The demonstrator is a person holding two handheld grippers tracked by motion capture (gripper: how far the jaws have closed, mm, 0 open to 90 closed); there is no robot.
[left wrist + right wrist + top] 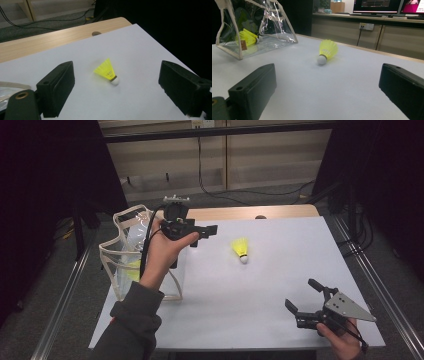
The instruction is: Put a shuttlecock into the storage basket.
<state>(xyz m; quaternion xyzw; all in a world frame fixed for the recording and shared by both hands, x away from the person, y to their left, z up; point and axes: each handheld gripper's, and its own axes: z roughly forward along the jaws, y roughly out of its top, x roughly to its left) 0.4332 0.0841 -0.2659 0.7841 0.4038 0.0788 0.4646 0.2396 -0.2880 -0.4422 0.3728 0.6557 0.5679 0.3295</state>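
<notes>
The shuttlecock point(241, 249) lay on its side on the white worktop point(260, 290), untouched. The left gripper point(206, 232) hovered near it, jaws spread and empty, beside a clear bag point(122, 255). The right gripper point(305, 297) rested well apart, jaws also spread, empty.

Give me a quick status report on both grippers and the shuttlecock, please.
Left gripper open, above table beside clear bag. Right gripper open, empty, near table's front edge. Yellow shuttlecock lying on white sheet, untouched. Nothing in the way.
</notes>
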